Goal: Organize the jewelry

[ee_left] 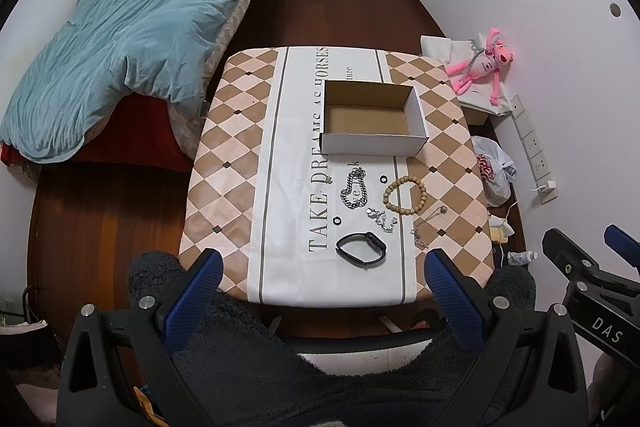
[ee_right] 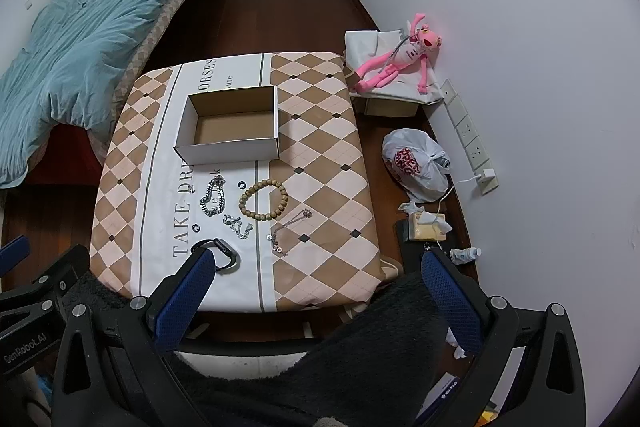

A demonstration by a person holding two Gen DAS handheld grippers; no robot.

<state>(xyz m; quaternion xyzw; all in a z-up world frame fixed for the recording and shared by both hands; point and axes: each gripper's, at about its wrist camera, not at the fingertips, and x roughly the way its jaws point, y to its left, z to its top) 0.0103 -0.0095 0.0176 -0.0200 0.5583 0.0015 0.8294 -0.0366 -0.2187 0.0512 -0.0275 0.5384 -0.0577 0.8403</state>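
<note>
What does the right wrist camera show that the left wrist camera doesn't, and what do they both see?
Only the right wrist view shows the yellowish item on the floor in full. Only the left wrist view shows the black watch band unobstructed; a right gripper finger partly covers it in the other. Both show the open cardboard box, the bead bracelet, the silver chains, and both grippers open.

watch [ee_right: 224, 254] half hidden behind gripper finger [ee_right: 188, 291]
</note>
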